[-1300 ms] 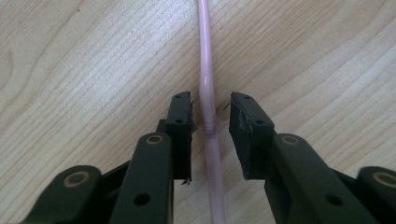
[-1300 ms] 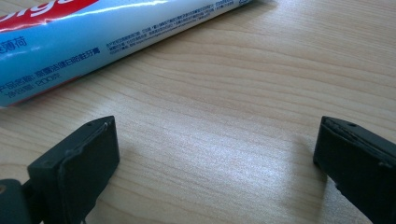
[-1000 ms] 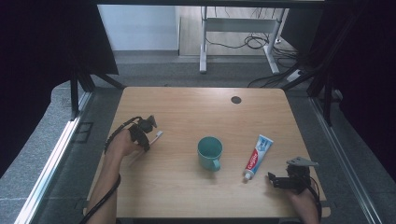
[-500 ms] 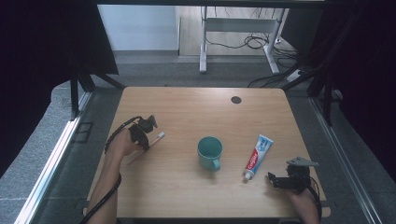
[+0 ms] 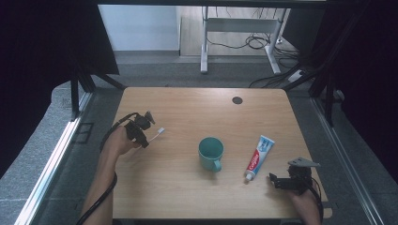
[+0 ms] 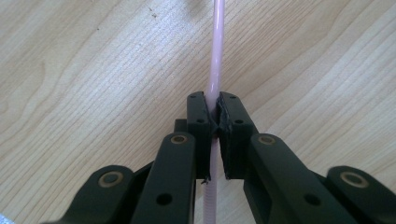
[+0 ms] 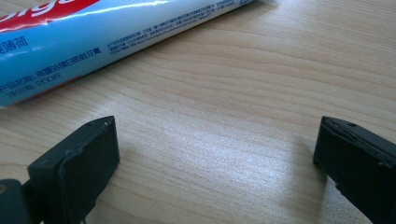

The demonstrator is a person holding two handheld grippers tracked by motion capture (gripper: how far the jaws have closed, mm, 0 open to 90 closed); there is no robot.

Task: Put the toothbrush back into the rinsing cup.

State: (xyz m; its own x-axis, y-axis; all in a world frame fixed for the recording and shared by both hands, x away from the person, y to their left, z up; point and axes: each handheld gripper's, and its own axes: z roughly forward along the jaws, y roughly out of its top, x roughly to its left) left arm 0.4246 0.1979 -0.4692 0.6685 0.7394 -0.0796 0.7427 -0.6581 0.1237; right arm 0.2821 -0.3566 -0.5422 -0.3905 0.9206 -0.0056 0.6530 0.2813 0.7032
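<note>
My left gripper [image 5: 144, 136] at the table's left side is shut on a pink toothbrush [image 5: 156, 134], whose white head points right toward the middle. The left gripper view has the pink handle [image 6: 216, 56] pinched between the two black jaws of my left gripper [image 6: 213, 122], just above the wood. A teal mug [image 5: 211, 153] stands mid-table with its handle toward me. A blue, white and red toothpaste tube [image 5: 257, 156] lies to the mug's right. My right gripper [image 5: 276, 182] rests open near the front right edge, just right of the tube's cap end; the tube [image 7: 93, 42] lies beyond its jaws.
The wooden table [image 5: 187, 108] has a small dark round disc [image 5: 237, 100] near its back edge. A cable trails from each gripper along the person's forearms. Grey floor and a desk frame lie beyond the table.
The left gripper has lifted and shifted the toothbrush slightly to the right and away from me. The right gripper, mug and tube have stayed in place.
</note>
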